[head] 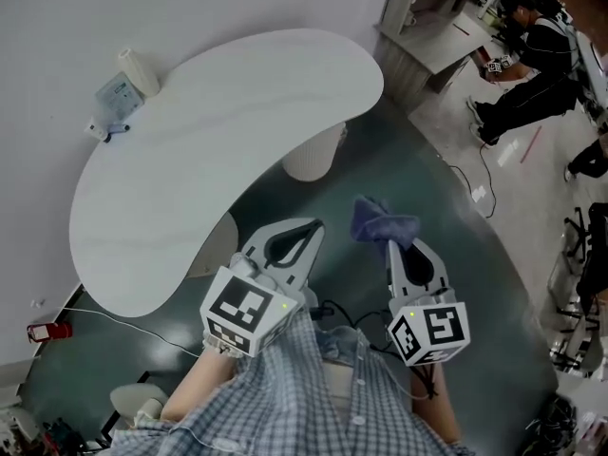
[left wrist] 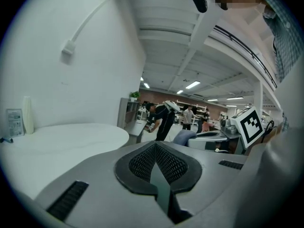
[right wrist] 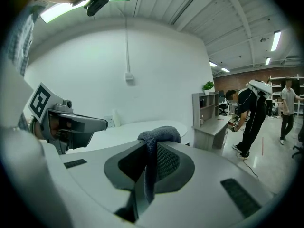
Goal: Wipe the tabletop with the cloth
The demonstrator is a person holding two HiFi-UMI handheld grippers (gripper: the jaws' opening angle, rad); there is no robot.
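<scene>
A white kidney-shaped table (head: 218, 150) fills the upper left of the head view. My right gripper (head: 391, 242) is shut on a blue-grey cloth (head: 378, 221), held in the air off the table's near right edge; in the right gripper view the cloth (right wrist: 154, 144) is pinched between the jaws and bulges above them. My left gripper (head: 302, 226) is shut with nothing in it, hanging just off the table's near edge. In the left gripper view its jaws meet at the tip (left wrist: 156, 144), and the tabletop (left wrist: 61, 137) lies ahead to the left.
A tissue pack (head: 116, 98) and a white bottle (head: 139, 71) stand at the table's far left edge by the wall. The table's white pedestal (head: 312, 155) shows below its rim. A desk (head: 439, 41) and a bending person (head: 532, 60) are at the upper right. Cables cross the dark floor.
</scene>
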